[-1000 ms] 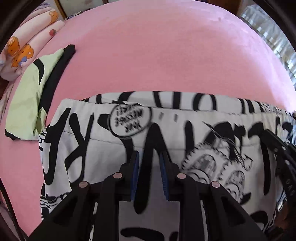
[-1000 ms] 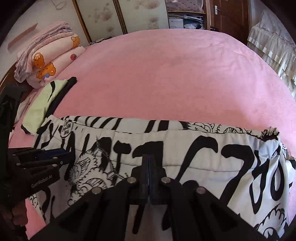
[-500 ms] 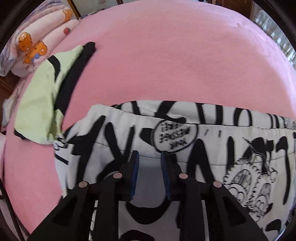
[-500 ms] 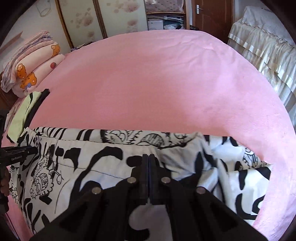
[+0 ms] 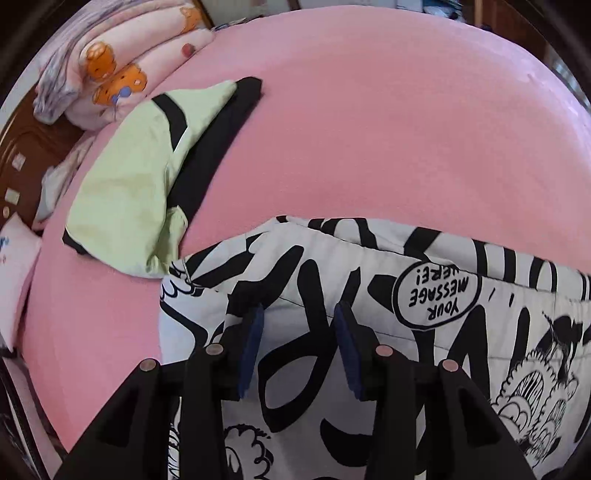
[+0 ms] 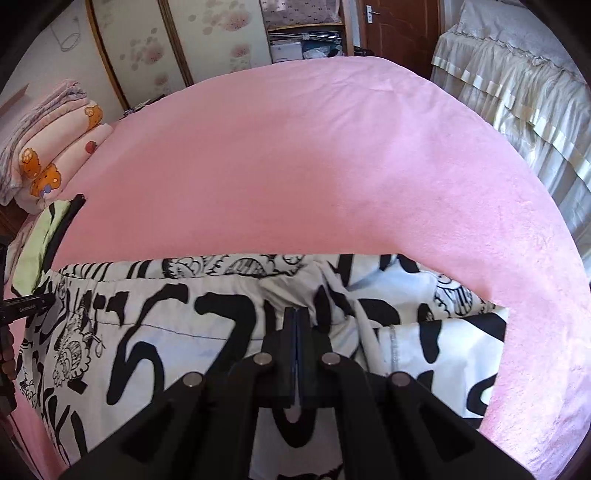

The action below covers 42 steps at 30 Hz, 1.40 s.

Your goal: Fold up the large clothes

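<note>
A large white garment with black graffiti print (image 5: pixel 424 295) lies across the near part of the pink bed (image 5: pixel 369 147). My left gripper (image 5: pixel 297 321) is open just above its left end, near the hem, with nothing between the blue pads. In the right wrist view the same garment (image 6: pixel 155 332) spreads left to right, bunched and folded over at its right end (image 6: pixel 424 317). My right gripper (image 6: pixel 296 314) is shut, its jaws pressed together over the cloth; whether cloth is pinched cannot be told. The left gripper's tip (image 6: pixel 26 308) shows at the left edge.
A folded light-green and black garment (image 5: pixel 147 177) lies on the bed left of the printed one. Rolled pink blankets (image 5: pixel 122 66) are stacked at the far left corner. A white ruffled bedspread (image 6: pixel 524 92) and a wooden door (image 6: pixel 395 26) stand beyond the bed.
My left gripper has slid left along the garment toward its left end, staying open. My right gripper has moved right, staying shut, and the garment's right end has bunched and folded over.
</note>
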### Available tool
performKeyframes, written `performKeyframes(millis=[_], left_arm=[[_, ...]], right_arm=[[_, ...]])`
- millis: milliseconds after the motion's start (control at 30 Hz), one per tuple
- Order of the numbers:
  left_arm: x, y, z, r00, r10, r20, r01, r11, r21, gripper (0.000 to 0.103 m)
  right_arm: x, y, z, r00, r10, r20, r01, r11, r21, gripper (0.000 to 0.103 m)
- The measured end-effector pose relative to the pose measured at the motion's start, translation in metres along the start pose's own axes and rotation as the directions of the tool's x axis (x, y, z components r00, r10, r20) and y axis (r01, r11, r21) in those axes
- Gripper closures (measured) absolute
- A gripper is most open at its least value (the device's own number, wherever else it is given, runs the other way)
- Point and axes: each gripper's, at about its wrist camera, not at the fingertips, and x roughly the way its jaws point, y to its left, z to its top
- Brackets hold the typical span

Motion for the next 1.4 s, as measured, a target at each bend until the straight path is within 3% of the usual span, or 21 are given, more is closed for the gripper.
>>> performKeyframes(millis=[167, 400, 600, 733, 867, 1067, 1100, 1200, 1300, 1400], left_arm=[[0.010, 0.003, 0.008, 0.999, 0.051, 0.017, -0.051, 0.999, -0.004, 0.064], [0.030, 0.018, 0.024, 0.999, -0.002, -0.053, -0.004, 0.995, -0.103, 0.064], [0.016, 0.008, 0.018, 0.999, 0.049, -0.024, -0.050, 0.998, -0.040, 0.064], [-0.003, 0.011, 0.009, 1.000, 0.004, 0.008, -0.004, 1.000, -0.031, 0.064], [-0.030, 0.019, -0.004, 0.999, -0.033, 0.040, 0.034, 0.999, -0.031, 0.064], [-0.061, 0.045, -0.033, 0.994, -0.110, 0.024, 0.112, 0.992, -0.052, 0.060], [-0.064, 0.052, -0.039, 0.991, -0.131, 0.017, 0.132, 0.990, -0.054, 0.059], [-0.070, 0.068, -0.055, 0.990, -0.140, 0.001, 0.140, 0.989, -0.047, 0.057], [-0.073, 0.087, -0.072, 0.992, -0.125, -0.022, 0.123, 0.990, -0.064, 0.053], [-0.069, 0.114, -0.088, 0.984, -0.165, -0.064, 0.155, 0.978, -0.139, 0.043]], right_arm=[[0.009, -0.028, -0.006, 0.999, 0.032, -0.036, -0.028, 0.995, 0.095, 0.103], [0.027, -0.021, -0.009, 0.998, -0.046, -0.043, 0.046, 0.999, -0.001, 0.103], [0.021, -0.020, -0.005, 0.995, -0.082, -0.053, 0.084, 0.996, 0.027, 0.103], [0.001, -0.019, -0.010, 0.992, -0.122, -0.037, 0.122, 0.992, 0.014, 0.103], [-0.020, -0.015, -0.025, 0.987, -0.141, -0.075, 0.143, 0.990, 0.010, 0.103], [-0.058, 0.012, -0.045, 0.976, -0.200, -0.082, 0.200, 0.980, -0.003, 0.098], [-0.066, 0.016, -0.047, 0.979, -0.189, -0.070, 0.191, 0.981, 0.021, 0.092], [-0.086, 0.025, -0.050, 0.989, -0.144, -0.041, 0.148, 0.982, 0.118, 0.049], [-0.103, 0.040, -0.050, 0.993, -0.118, -0.008, 0.117, 0.979, 0.165, 0.046], [-0.110, 0.061, -0.049, 0.992, -0.124, -0.014, 0.125, 0.980, 0.157, 0.046]])
